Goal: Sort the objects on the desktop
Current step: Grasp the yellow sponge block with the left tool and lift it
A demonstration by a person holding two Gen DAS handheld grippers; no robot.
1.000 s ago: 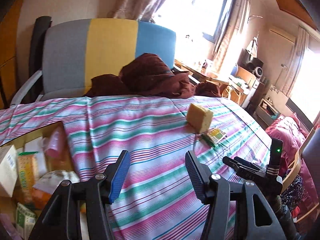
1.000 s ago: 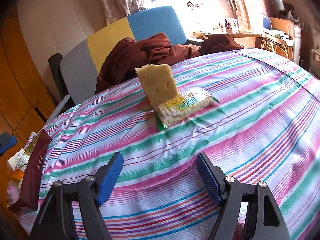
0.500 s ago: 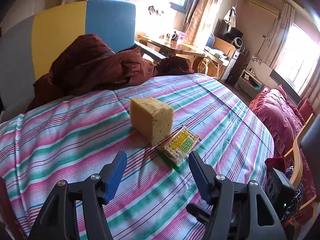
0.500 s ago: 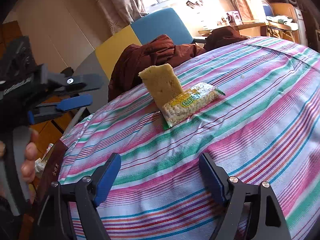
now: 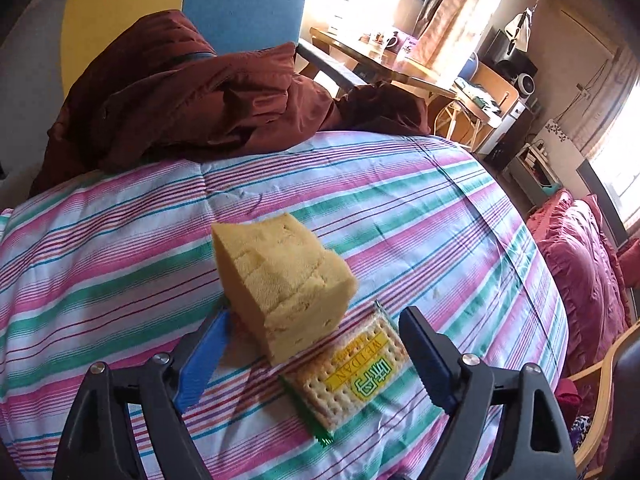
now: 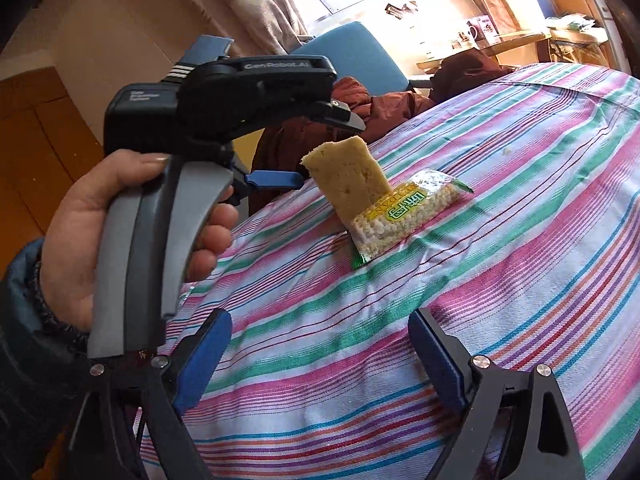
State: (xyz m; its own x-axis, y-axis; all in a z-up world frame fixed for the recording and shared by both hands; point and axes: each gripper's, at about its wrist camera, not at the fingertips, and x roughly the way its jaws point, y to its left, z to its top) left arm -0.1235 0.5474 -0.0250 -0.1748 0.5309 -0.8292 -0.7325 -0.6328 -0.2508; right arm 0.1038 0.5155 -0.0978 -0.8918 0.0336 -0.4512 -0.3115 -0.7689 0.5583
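The worktop point(image 5: 120, 248), covered in a pink, green and white striped cloth, carries only two loose things in view, and they lie together near its middle. A dark red jacket point(image 5: 192, 96) is heaped at the far edge against a chair point(image 5: 240, 0), out of the way of the work.

The yellow sponge point(image 5: 280, 280) stands as a tall wedge, its lower end resting on one end of the cracker packet point(image 5: 356, 376), so the two touch and the packet is pinned flat under it. That overlap probably means the sponge has to come away before the packet can be lifted cleanly.

The left gripper point(image 5: 312, 356) has its jaws spread wide, with the sponge and packet between the blue pads and nothing clamped; in the right wrist view a hand point(image 6: 120, 232) holds its handle and aims it at the sponge. This looks like lining up for a grasp on the soft block.

The right gripper point(image 6: 320, 360) is also apart and empty, low over bare cloth, well short of both things.
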